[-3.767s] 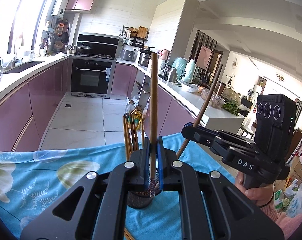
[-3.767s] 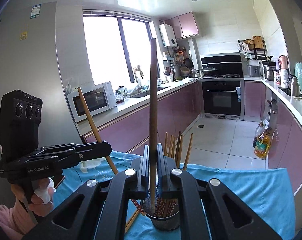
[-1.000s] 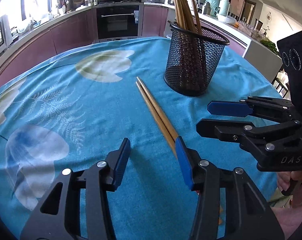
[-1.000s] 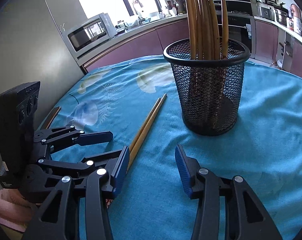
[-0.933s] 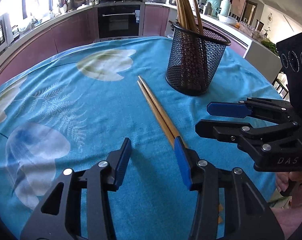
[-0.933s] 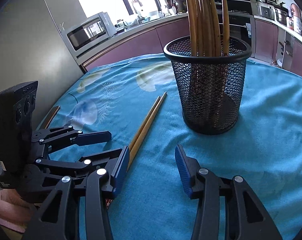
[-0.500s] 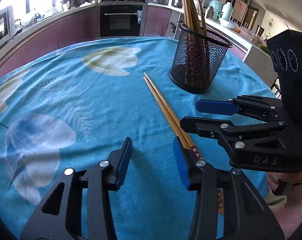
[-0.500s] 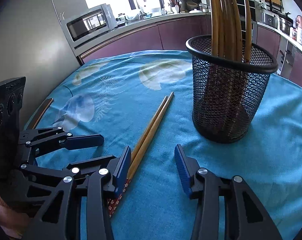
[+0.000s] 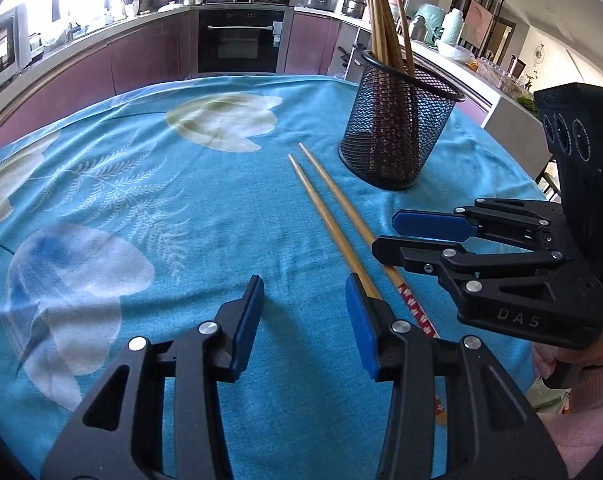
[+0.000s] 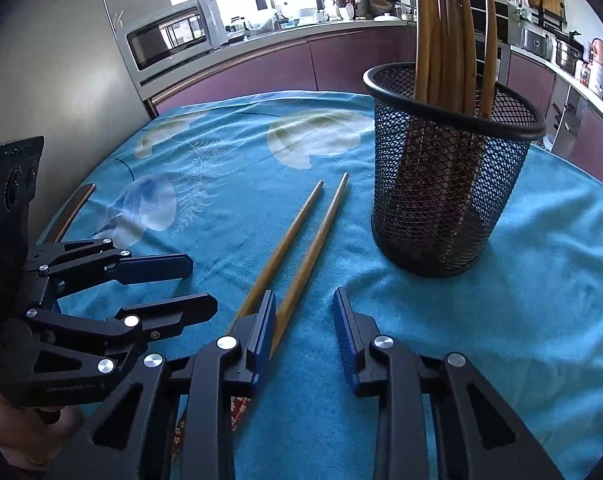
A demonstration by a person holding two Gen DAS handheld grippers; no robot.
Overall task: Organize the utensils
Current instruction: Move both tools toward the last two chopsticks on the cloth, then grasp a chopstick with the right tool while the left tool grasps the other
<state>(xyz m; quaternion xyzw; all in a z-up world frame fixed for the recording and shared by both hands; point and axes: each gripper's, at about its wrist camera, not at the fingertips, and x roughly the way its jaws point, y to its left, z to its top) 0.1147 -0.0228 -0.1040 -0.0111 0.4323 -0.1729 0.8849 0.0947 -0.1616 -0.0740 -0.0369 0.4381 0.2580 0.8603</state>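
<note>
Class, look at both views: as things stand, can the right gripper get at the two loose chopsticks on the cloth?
Probably yes. The right gripper, jaws just narrowed, is open over one of the chopsticks; the mesh holder stands aside, the left gripper beside.

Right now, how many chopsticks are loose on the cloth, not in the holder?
2. Left chopstick and right chopstick lie side by side left of the mesh holder; their near ends are hidden under the grippers.

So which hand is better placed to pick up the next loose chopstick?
Right. The right gripper straddles one loose chopstick, its fingers just closing; the left gripper has only tablecloth between its fingers, both chopsticks lying outside them.
</note>
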